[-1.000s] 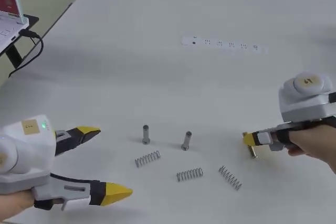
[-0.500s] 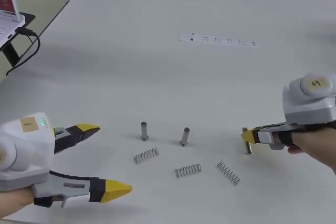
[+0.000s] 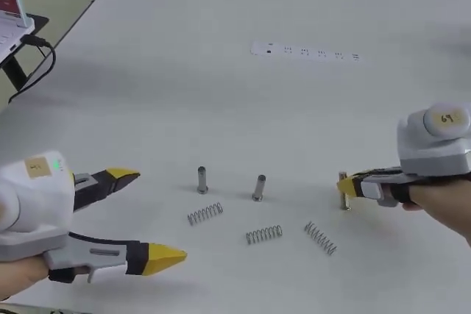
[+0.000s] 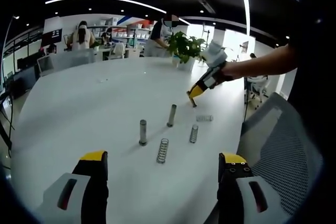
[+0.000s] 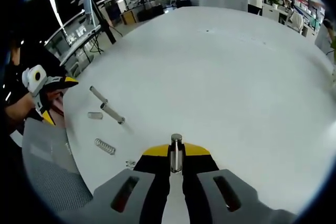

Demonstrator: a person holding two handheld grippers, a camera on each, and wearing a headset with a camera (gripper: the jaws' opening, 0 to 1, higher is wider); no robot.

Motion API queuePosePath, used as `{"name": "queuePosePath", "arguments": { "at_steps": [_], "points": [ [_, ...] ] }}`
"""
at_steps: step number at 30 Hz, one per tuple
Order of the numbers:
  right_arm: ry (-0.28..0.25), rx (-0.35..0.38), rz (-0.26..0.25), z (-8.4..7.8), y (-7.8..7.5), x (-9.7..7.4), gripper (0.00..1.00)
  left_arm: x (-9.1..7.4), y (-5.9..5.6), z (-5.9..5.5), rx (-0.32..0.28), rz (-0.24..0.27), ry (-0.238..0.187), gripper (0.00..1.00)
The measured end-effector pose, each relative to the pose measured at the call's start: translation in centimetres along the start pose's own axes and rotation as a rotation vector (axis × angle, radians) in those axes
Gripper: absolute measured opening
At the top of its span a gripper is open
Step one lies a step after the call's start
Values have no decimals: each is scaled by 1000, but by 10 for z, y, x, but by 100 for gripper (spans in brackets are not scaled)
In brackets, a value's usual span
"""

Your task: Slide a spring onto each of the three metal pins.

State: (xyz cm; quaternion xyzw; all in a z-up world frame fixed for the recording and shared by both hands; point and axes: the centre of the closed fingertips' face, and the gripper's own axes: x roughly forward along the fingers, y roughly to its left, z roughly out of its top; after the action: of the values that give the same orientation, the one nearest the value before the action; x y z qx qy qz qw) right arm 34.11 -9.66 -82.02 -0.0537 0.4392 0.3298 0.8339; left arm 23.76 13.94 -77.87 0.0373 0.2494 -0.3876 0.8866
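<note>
Change over the last second is small: the short grey metal pin (image 5: 176, 153) clamped in the right gripper (image 3: 346, 187) is now held upright, where it was carried lower and aslant. Its foot is brought close to the white table (image 3: 221, 115), though contact cannot be told. The jaws of this gripper are narrow, closed on the pin's shank.

The left gripper (image 3: 151, 216) is kept low at the near left with its jaws spread wide and nothing between them.

Two more grey pins, (image 3: 202, 179) and (image 3: 259, 187), are stood in a row to the left of the held one. Three coiled wire springs, (image 3: 205, 214), (image 3: 264, 235) and (image 3: 320, 237), are laid flat just in front of them. No pin is yet sleeved, so the whole of the threading is judged to remain.

Room is generous beyond the pins, as far as the white power strip (image 3: 305, 53), which is well apart. The table's near edge is found just below the left gripper. The rightmost spring is near the held pin and could be knocked.
</note>
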Motion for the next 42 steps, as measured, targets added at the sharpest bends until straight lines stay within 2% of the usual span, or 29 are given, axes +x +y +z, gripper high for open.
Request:
{"name": "queuePosePath", "arguments": {
  "at_steps": [6,14,24,27,30,42],
  "points": [
    [-28,-10,-5,3,0,-3,4,1,0,1,5,-1,-1,83],
    [-65,-35,-14,3,0,-7,4,2,-4,-3,1,-7,5,83],
    [-81,-65,-14,0,4,-10,5,2,0,0,-3,4,-11,83],
    [-85,-126,-24,-2,7,-11,5,3,-1,1,-2,2,-12,83],
    [-89,-153,-28,-4,8,-11,5,3,-2,-1,-2,-2,-8,83],
    [-89,-158,-31,-7,6,-11,5,4,-1,1,-4,-1,-14,83]
  ]
}}
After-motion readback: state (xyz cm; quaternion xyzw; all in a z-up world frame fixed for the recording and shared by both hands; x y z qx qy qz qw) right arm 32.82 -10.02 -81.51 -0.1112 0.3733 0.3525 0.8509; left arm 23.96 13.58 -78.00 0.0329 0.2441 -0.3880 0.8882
